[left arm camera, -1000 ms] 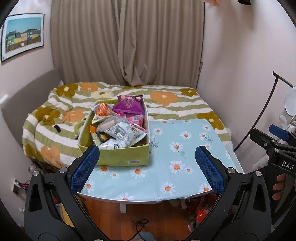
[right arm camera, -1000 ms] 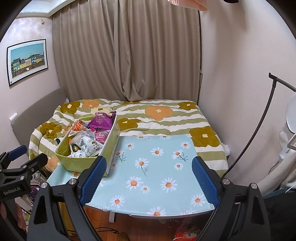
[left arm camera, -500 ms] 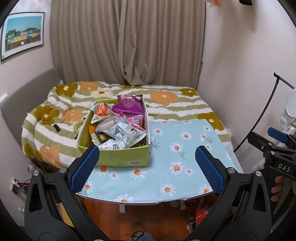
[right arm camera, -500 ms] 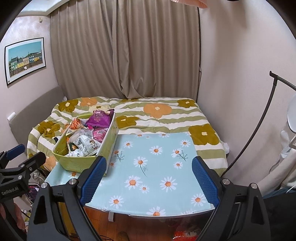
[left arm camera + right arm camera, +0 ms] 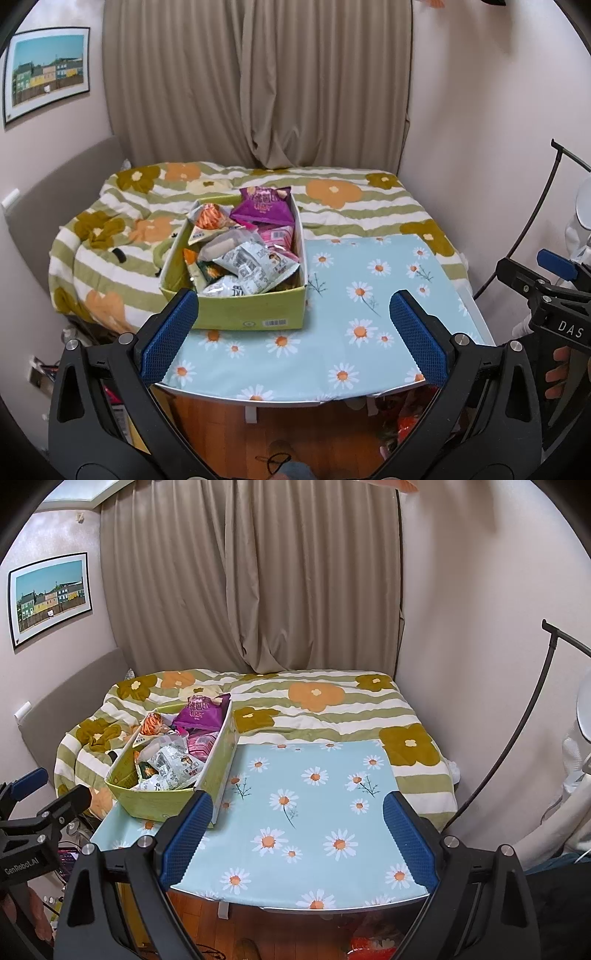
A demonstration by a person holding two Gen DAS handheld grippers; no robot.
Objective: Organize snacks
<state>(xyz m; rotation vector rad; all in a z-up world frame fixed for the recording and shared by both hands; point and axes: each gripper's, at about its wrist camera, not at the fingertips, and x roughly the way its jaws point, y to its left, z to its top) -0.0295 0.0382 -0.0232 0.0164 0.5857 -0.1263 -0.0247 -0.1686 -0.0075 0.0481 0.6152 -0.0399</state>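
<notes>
A green cardboard box [image 5: 236, 317] stands on the left part of a small table with a daisy cloth [image 5: 369, 325]. It is full of snack packets: a purple bag [image 5: 264, 208] at the far end, an orange packet [image 5: 208, 221], white-grey packets [image 5: 255, 264] near the front. The box also shows in the right wrist view [image 5: 155, 805]. My left gripper [image 5: 293, 336] is open and empty, held before the table's near edge. My right gripper [image 5: 295, 838] is open and empty, over the table's near edge, right of the box.
A bed with a green-striped flower quilt [image 5: 351, 199] lies behind the table, curtains [image 5: 258, 81] beyond it. A black curved stand [image 5: 517, 738] leans by the right wall. Wooden floor with clutter [image 5: 406, 428] lies under the table.
Both grippers have drifted slightly forward and the view has risen a little. Both stay open and empty. The box and snacks have not moved.
</notes>
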